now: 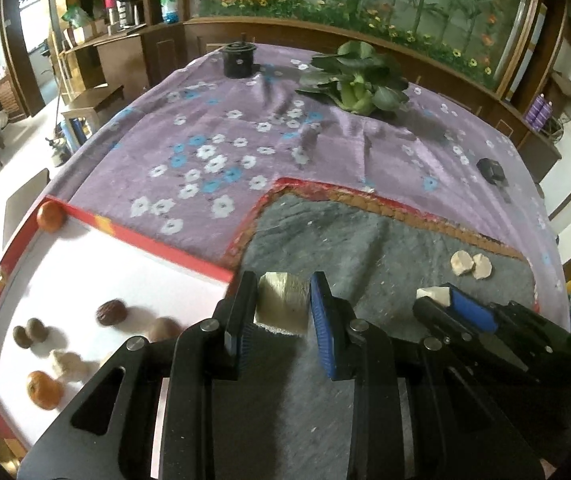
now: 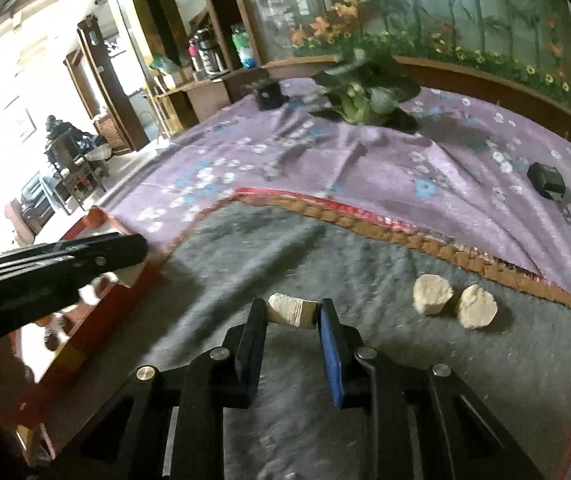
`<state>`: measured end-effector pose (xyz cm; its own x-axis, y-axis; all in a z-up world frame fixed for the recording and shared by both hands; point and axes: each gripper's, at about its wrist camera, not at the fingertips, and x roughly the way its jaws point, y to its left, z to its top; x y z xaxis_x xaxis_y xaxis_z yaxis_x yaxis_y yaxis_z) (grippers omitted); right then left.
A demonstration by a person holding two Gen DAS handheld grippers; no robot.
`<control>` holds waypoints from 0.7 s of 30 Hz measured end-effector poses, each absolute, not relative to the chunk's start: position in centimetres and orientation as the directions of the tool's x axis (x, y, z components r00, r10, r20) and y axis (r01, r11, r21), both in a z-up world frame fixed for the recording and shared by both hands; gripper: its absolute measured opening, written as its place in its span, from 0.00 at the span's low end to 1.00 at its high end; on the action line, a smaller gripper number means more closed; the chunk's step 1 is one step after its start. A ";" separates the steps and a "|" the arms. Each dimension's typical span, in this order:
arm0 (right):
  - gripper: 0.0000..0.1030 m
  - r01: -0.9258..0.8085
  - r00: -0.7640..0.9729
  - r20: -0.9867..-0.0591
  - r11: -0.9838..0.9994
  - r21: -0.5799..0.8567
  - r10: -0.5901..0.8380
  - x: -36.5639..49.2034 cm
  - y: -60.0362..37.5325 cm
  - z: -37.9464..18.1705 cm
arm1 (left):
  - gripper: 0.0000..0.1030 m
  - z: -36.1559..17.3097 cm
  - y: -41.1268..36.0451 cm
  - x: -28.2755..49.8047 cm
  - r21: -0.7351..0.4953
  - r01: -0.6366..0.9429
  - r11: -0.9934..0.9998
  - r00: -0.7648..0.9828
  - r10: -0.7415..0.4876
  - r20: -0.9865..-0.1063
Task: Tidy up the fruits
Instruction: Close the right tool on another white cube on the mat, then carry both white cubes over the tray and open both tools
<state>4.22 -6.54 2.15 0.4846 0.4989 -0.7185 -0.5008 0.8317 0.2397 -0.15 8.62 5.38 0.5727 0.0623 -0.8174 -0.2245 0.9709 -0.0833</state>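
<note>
My left gripper (image 1: 283,285) is shut on a pale cream chunk (image 1: 281,304), held over the seam between the red-rimmed white tray (image 1: 145,240) and the grey mat (image 1: 365,240). In the tray lie an orange (image 1: 44,390), a dark red date (image 1: 111,312), brown nuts (image 1: 31,330) and a pale piece (image 1: 69,364). Another orange (image 1: 50,217) rests at the tray's far corner. My right gripper (image 2: 293,306) is shut on a ridged pale chunk (image 2: 287,310) just above the mat (image 2: 325,252). Two more pale chunks (image 2: 432,294) (image 2: 477,306) lie to its right. The left gripper (image 2: 85,256) shows at the left edge.
The purple flowered cloth (image 1: 245,140) covers the table beyond the mat. On it are leafy greens (image 1: 355,80), a black round pot (image 1: 238,60) and a small black box (image 1: 491,170). The table's edge drops away on the left past the tray.
</note>
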 end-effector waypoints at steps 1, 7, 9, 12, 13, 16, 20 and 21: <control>0.25 -0.508 0.485 -0.713 0.827 0.242 0.506 3.7 -6.2 2.4 | 0.26 5.6 8.9 -0.7 -0.076 -0.231 0.970 0.577 0.074 -0.814; 0.25 -0.560 0.466 -0.687 0.787 0.259 0.558 0.8 -3.6 3.8 | 0.26 6.2 10.5 -3.6 -0.039 -0.265 0.964 0.595 0.131 -0.793; 0.25 -0.576 0.456 -0.683 0.774 0.263 0.571 0.0 -2.6 4.1 | 0.26 6.3 11.4 -4.7 -0.028 -0.282 0.959 0.596 0.152 -0.789; 0.25 -0.598 0.438 -0.675 0.753 0.275 0.594 -0.9 -1.0 4.5 | 0.26 6.3 12.9 -6.1 -0.026 -0.308 0.951 0.596 0.172 -0.784; 0.25 -0.609 0.434 -0.672 0.745 0.273 0.600 -1.2 -0.4 4.6 | 0.26 6.4 13.4 -6.6 -0.022 -0.319 0.948 0.596 0.183 -0.782; 0.25 -0.637 0.419 -0.669 0.724 0.265 0.614 -2.2 1.5 5.0 | 0.26 6.5 14.9 -8.0 -0.015 -0.349 0.937 0.596 0.210 -0.775; 0.24 -0.671 0.400 -0.664 0.695 0.259 0.632 -3.1 3.8 5.3 | 0.26 6.5 16.5 -9.5 -0.010 -0.379 0.925 0.591 0.234 -0.772; 0.25 -0.677 0.394 -0.664 0.690 0.258 0.635 -3.3 4.3 5.4 | 0.26 6.4 17.0 -10.0 -0.009 -0.388 0.922 0.590 0.241 -0.771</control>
